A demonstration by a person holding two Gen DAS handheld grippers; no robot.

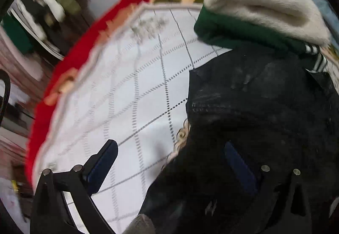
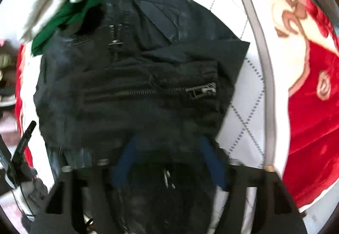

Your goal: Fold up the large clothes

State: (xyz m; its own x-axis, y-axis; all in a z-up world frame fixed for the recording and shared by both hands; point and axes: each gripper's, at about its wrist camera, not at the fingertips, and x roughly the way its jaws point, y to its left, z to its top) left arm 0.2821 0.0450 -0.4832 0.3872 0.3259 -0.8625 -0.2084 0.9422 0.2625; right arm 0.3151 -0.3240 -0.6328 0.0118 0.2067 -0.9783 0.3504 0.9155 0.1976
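A black jacket [image 2: 131,77] with metal zippers [image 2: 161,91] lies folded into a compact bundle on a white quilted sheet [image 2: 243,107]. It also fills the right of the left wrist view [image 1: 254,107]. My left gripper [image 1: 171,149] is open at the jacket's left edge, its left finger [image 1: 101,168] over bare sheet, its right finger [image 1: 239,166] over black fabric. My right gripper [image 2: 169,149] is open just above the jacket's near edge, its blue-padded fingers [image 2: 125,157] spread over the fabric, holding nothing that I can see.
A white fleece garment [image 1: 264,1] and a green one with striped cuffs [image 1: 243,32] are stacked beyond the jacket. A red patterned blanket [image 2: 313,107] lies under the sheet [image 1: 127,85] and borders it. Blurred dark clutter [image 1: 42,13] stands past the bed's left edge.
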